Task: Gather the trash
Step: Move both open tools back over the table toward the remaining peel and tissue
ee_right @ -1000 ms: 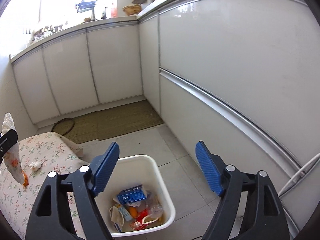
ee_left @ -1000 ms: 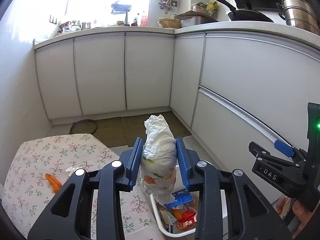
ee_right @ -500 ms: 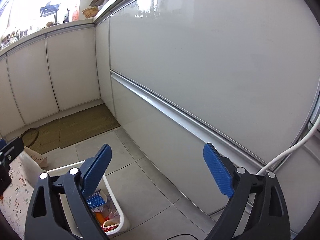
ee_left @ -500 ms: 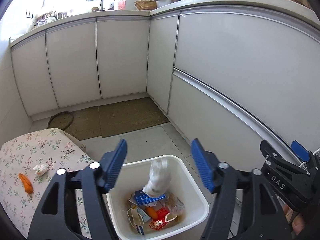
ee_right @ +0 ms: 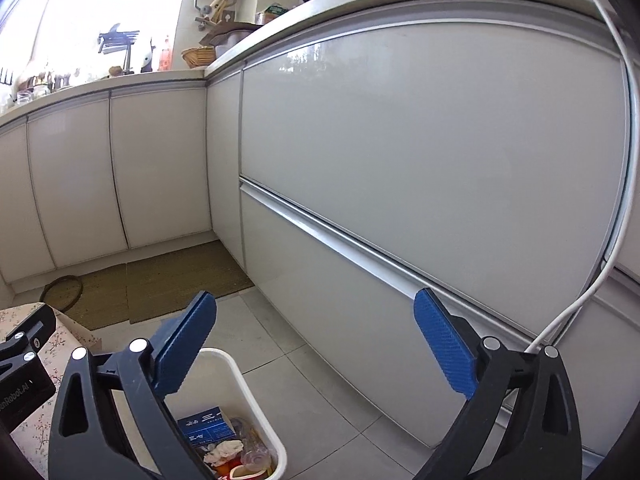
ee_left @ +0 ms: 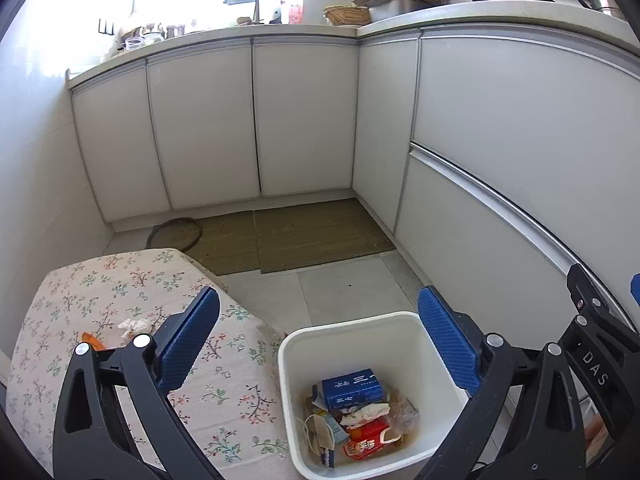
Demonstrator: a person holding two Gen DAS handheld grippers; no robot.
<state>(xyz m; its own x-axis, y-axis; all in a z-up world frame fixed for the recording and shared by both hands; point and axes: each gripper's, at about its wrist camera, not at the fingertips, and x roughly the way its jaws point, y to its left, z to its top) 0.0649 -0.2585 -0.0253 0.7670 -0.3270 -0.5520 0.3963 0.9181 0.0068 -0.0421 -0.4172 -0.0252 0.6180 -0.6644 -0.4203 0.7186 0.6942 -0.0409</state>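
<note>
White kitchen cabinets (ee_left: 304, 120) are wrapping around the corner behind a floral-covered table (ee_left: 120, 280), and a white trash bin (ee_left: 344, 324) is standing on the floor tiles just beside the table's edge. The left gripper (ee_left: 318, 312) is hanging above the bin with its jaws opening wide and nothing between them; the right gripper (ee_right: 314, 316) is also opening, empty, facing the cabinets. The bin is holding 1 blue carton (ee_left: 352, 390), a red packet (ee_left: 366, 440) and crumpled paper. 2 scraps are lying on the table to the left of the left jaws: a crumpled tissue (ee_left: 134, 325) and an orange scrap (ee_left: 91, 339), partly hidden. The left hand is sitting nearer. The right gripper's body is reading "DAS"
</note>
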